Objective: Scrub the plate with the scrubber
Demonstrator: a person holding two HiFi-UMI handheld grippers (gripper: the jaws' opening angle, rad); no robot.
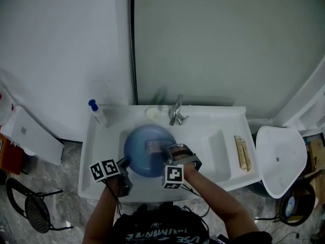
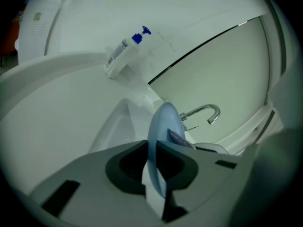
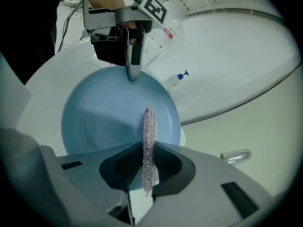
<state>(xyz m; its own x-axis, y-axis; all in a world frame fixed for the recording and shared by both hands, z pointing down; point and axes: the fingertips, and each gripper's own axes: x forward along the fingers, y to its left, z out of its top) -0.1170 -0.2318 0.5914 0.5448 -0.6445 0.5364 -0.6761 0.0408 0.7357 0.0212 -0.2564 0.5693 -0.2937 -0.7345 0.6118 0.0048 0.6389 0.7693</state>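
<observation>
1. White sink [image 1: 223,121] is smooth; its basin is mostly hidden under the round blue plate [image 1: 142,149].
2. Left gripper [image 2: 154,151] pinches the plate's rim.
3. Right gripper [image 3: 147,151] squeezes a sparkly, thin scrubber [image 3: 148,126] over the plate.

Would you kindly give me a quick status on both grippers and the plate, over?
Left gripper shut on plate rim, plate held over sink. Right gripper shut on scrubber, at plate's face. Nothing between them.
</observation>
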